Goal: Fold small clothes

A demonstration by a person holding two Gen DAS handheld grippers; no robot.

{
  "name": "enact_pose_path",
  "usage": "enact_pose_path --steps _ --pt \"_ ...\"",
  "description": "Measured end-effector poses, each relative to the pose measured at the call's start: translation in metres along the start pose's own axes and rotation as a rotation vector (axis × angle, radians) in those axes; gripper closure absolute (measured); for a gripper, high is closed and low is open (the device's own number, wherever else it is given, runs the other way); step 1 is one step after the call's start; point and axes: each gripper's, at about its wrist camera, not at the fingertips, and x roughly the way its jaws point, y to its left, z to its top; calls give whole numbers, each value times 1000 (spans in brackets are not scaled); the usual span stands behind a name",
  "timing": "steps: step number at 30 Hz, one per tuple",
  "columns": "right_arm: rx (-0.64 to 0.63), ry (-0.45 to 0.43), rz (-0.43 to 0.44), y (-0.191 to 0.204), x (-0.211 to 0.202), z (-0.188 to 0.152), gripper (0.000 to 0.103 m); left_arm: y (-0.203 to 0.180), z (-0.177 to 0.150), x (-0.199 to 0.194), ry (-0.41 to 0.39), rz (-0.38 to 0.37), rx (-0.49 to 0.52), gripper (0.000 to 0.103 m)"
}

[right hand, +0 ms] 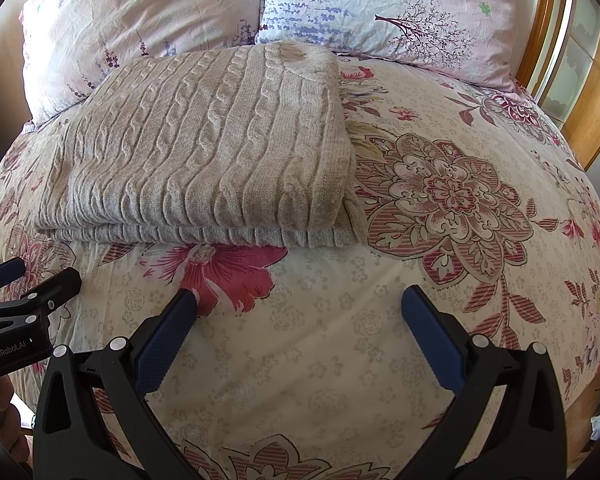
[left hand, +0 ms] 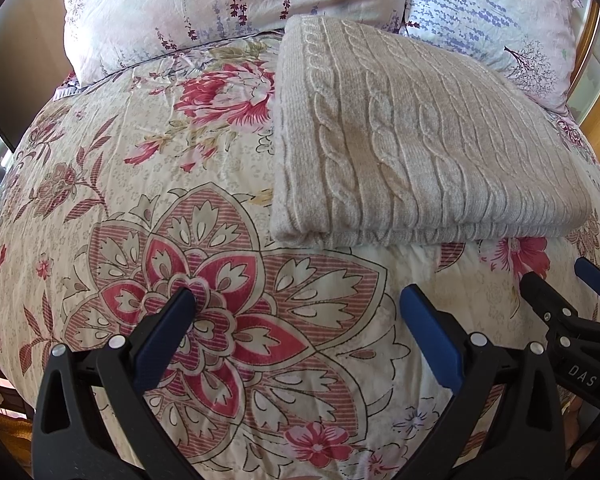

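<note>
Folded beige cable-knit sweater [left hand: 412, 152] lying flat on a floral bedspread [left hand: 180, 208], filling the upper right of the left wrist frame and the upper left of the right wrist frame [right hand: 204, 152]. Doubled over into a neat rectangle, ribbed hem showing along the near edge, far end reaching up against the pillows. Pink pillow [left hand: 228, 12] at upper left and pale blue-and-pink pillow [left hand: 496, 20] at upper right, both propped at the head of the bed. Wooden bed frame [right hand: 592, 92] curving down the right edge of the right wrist frame.

Left gripper [left hand: 298, 300] at bottom centre of its own frame, blue-padded fingers spread wide, nothing between them, poised over a red flower print just short of the sweater's near edge. Right gripper [right hand: 300, 300] likewise wide apart and empty, over the bare spread below the sweater's hem. Each tool also visible at the edge of the other's frame: right gripper at lower right [left hand: 560, 280], left gripper at lower left [right hand: 32, 276], both clear of the knit.
</note>
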Motion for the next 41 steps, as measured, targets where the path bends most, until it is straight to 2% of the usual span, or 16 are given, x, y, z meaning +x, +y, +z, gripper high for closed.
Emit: enact_pose_path --steps 41 --pt "-1 1 1 0 1 1 1 1 0 1 7 3 -8 2"
